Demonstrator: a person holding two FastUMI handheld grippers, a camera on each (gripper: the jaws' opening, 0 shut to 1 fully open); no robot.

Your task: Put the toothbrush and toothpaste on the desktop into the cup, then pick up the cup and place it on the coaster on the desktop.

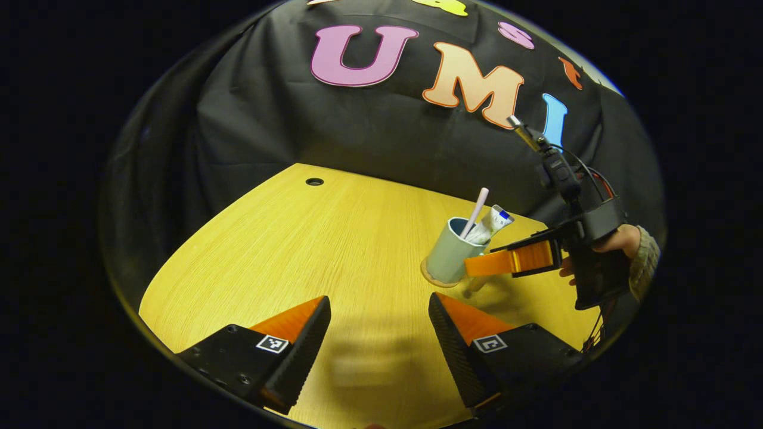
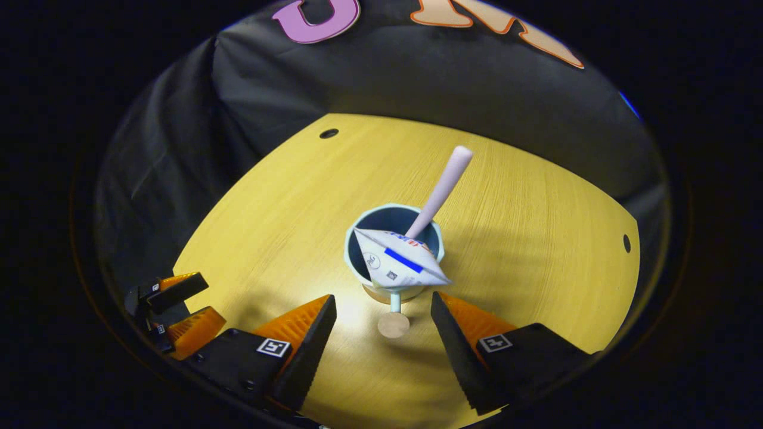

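- On the yellow wood surface [image 1: 286, 250] stands the cup [image 1: 448, 255], and black cloth hangs as a wall behind it.
- Two small round holes sit in the surface, one near the back edge [image 2: 328, 133] and one at the right side [image 2: 626, 243].
- Inside the cup are the toothbrush [image 2: 441, 190], leaning with its handle end up, and the toothpaste [image 2: 400, 261], whose flat end sticks out over the rim.
- Under the cup a round brown coaster [image 2: 377, 293] peeks out (most of it is hidden by the cup).
- The right gripper [image 1: 477, 266], held by a hand [image 1: 614, 244], reaches beside the cup; its fingers are spread wide apart and grip nothing.
- The left gripper [image 1: 378, 316] hangs over bare wood, fingers apart, with nothing between them.
- The small round thing [image 2: 393, 325] below the cup is hard to make out.
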